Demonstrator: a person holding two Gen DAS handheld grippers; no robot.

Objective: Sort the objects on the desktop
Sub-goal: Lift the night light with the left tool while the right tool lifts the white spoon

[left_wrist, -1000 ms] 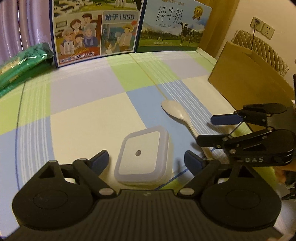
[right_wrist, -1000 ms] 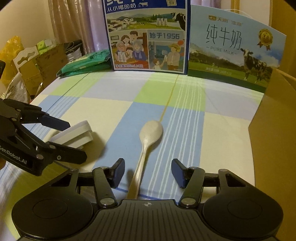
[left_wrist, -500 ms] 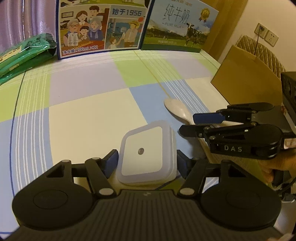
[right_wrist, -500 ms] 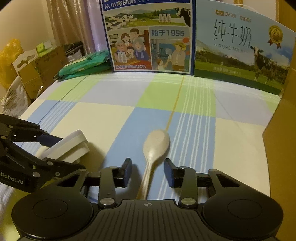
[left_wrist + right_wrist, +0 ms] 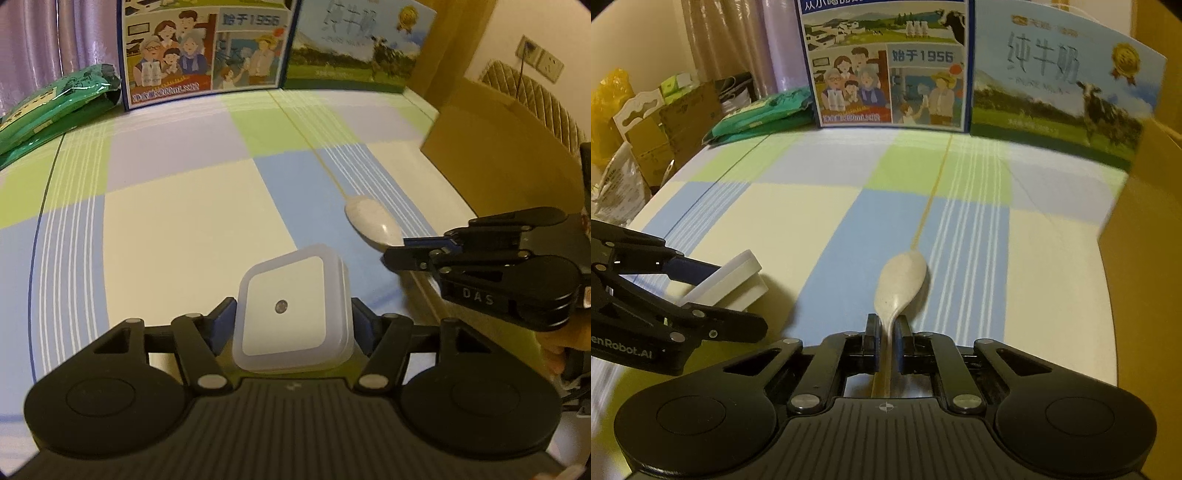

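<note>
Both items are gripped but neither is sorted yet. L gripper point(image 5: 291, 319) is clamped on the night light point(image 5: 291, 314), pads on its two side edges. It looks lifted off the cloth point(image 5: 177, 221) and tilted, near edge low and far edge up, white face toward the cam. The right view shows the same tilt.

R gripper point(image 5: 888, 339) is closed narrow on the spoon point(image 5: 899, 284), pinching the neck just behind the bowl. The spoon's long axis runs straight along the fingers. Its bowl points away from the cam toward the milk cartons point(image 5: 886, 62), and the handle runs back under the gripper body, mostly hidden. Can't tell if the bowl is clear of the cloth or touching it.

Left to do, my read: carry each item to its spot and release. Likely spot is the cardboard box point(image 5: 1145, 221) at the right edge, but its inside isn't visible. No other loose items show on the cloth apart from green packets point(image 5: 761, 114) at the back.
</note>
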